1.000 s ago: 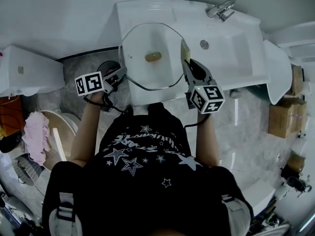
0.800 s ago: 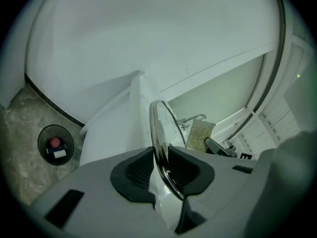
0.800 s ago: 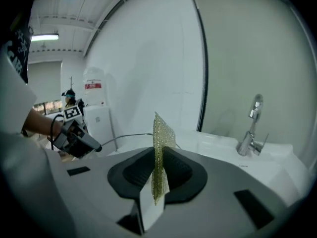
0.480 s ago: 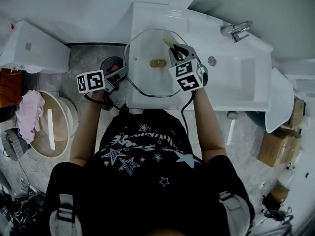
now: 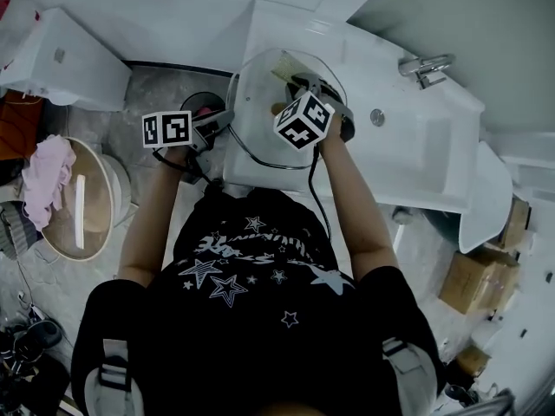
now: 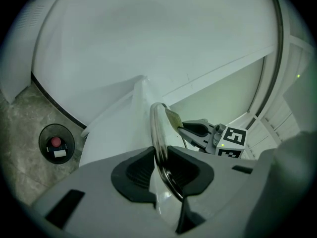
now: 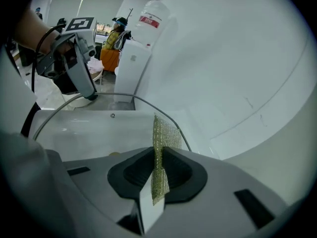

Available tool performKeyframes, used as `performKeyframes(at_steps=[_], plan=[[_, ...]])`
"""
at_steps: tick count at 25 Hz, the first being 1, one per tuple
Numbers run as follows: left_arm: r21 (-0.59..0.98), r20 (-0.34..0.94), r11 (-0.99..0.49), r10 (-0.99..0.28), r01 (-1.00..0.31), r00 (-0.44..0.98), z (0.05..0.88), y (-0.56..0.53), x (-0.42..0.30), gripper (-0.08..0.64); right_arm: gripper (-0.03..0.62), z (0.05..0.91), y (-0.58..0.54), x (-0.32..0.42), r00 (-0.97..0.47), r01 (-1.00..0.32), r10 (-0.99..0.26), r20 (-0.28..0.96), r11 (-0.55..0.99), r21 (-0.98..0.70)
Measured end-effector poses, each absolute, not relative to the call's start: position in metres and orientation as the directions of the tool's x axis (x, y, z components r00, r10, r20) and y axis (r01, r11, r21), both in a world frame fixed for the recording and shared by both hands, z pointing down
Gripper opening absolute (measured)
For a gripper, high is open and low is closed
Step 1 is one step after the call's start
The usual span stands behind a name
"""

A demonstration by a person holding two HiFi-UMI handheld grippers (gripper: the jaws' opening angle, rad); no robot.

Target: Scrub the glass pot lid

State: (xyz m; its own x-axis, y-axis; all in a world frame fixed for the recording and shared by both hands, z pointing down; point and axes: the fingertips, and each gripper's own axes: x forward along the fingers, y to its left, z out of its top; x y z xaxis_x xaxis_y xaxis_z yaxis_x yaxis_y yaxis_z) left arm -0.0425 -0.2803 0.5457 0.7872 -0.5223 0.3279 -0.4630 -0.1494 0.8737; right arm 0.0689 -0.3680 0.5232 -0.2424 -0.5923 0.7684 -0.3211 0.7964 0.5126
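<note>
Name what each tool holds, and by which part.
Left tool, jaws just closed: glass pot lid, by its rim. Right tool: scouring pad, by its near end.

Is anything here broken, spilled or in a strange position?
Nothing stands out. The left gripper has just closed its jaws on the rim of the glass lid; the right gripper grips a scouring pad. No spill or crack shows.
</note>
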Motion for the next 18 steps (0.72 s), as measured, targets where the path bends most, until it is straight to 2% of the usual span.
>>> performKeyframes(at_steps=[4, 9, 18], plan=[[0.872, 0.334, -0.153, -0.508, -0.465, 0.794, 0.547, -0.279, -0.042, 0.089, 0.061, 0.527, -0.366, 0.055, -0.262, -0.285, -0.575, 0.775, 0.814, 0.507], [0.865, 0.348, -0.156, -0.496, -0.476, 0.795, 0.548, -0.278, -0.042, 0.089, 0.061, 0.528, -0.351, 0.034, -0.353, -0.258, -0.51, 0.785, 0.859, 0.442], [0.878, 0.345, -0.145, -0.468, -0.456, 0.814, 0.548, -0.279, -0.042, 0.089, 0.064, 0.534, -0.312, 0.008, -0.469, -0.114, -0.361, 0.806, 0.93, 0.35]])
